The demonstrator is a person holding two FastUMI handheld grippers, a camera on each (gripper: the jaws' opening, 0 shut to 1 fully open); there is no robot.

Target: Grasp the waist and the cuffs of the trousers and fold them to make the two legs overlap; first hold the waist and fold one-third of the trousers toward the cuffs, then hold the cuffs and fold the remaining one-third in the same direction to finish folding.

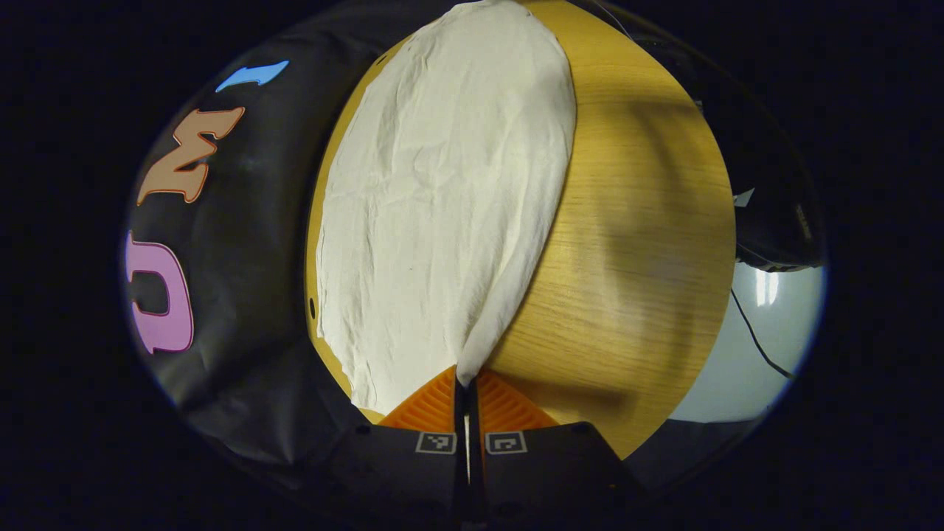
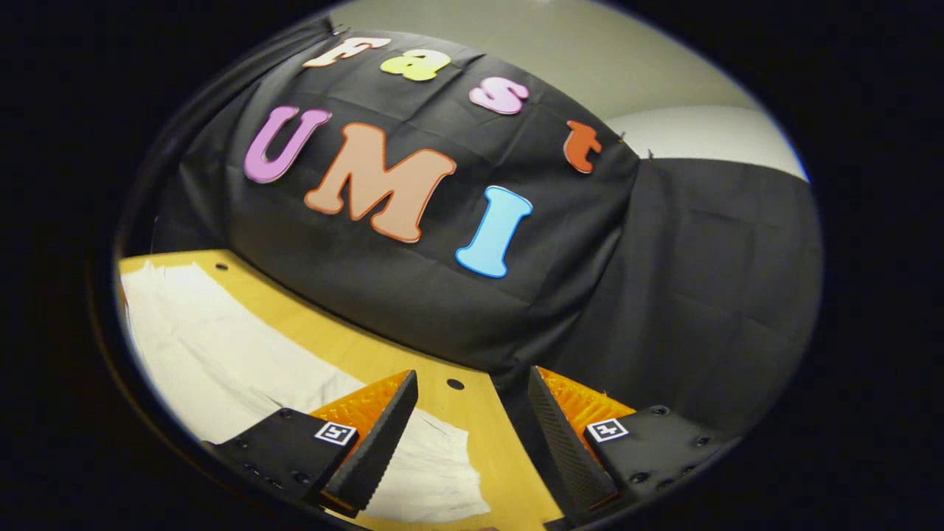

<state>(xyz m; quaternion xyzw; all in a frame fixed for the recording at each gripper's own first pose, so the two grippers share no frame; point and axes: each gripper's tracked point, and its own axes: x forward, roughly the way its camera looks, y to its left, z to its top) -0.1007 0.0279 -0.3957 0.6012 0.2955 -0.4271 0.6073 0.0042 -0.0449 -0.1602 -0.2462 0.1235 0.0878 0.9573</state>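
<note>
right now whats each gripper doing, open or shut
Left gripper: shut on the trousers.
Right gripper: open, holding nothing, above the table.

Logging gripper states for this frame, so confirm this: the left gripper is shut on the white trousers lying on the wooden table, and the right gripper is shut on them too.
Not quite. The right gripper is open: the right gripper view shows its fingers spread above the trousers and wooden table, gripping nothing. The left gripper is shut on the trousers, as the left gripper view shows.
</note>
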